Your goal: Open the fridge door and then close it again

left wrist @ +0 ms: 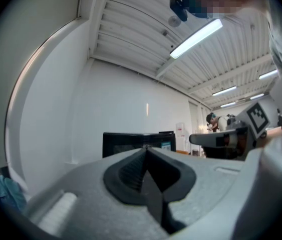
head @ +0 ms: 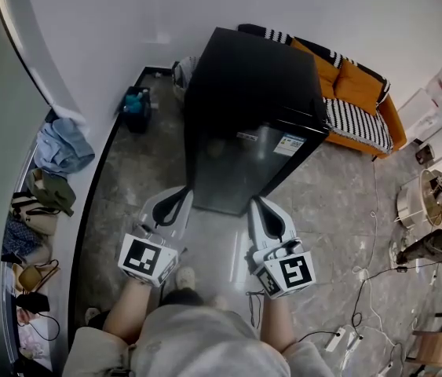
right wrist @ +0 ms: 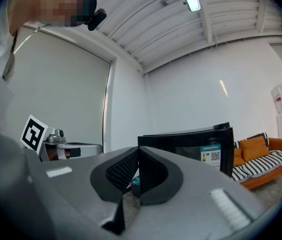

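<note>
Glossy black fridge, door shut, label sticker up top; left claw and right claw both closed, empty.

Orange sofa by wall; power strip on floor.

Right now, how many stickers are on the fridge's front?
2: a small pale sticker near the fridge door's top edge, and a larger blue-and-white label beside it. Others lower down may be hidden.
</note>
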Motion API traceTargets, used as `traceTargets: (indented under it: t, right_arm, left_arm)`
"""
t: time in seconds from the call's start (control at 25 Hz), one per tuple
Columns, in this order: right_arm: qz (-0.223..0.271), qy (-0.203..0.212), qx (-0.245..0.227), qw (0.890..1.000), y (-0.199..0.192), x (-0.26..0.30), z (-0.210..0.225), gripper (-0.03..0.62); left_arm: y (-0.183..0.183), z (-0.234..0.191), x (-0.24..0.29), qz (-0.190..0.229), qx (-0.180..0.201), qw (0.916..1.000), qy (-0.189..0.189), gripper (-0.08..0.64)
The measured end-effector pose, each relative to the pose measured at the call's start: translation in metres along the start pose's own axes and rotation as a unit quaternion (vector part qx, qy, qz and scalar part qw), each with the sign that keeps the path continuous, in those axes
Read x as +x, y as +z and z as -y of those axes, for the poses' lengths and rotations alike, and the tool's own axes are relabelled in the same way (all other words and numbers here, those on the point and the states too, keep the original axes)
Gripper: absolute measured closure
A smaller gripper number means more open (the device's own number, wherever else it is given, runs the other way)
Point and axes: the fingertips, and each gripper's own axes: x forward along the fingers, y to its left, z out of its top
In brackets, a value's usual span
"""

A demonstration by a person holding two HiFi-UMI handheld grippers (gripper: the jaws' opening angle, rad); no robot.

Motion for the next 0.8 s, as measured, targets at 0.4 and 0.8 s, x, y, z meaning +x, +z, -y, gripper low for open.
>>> traceTargets:
  t: [0.4, 0.8]
  right_arm:
    - [-0.018, -0.012, 0.007, 1.0, -0.023, 0.05, 0.006, 0.592]
    - [-0.04, -0.026, 0.021, 0.999, -0.054, 0.083, 0.018, 0.592]
  left_arm:
    - [-0.029, -0.046, 0.027, -0.023, -0.009, 0.9995, -0.017, 0.558]
    - [-0.066, -0.075, 0.051, -0.055, -0.021, 0.9978, -0.03, 0.558]
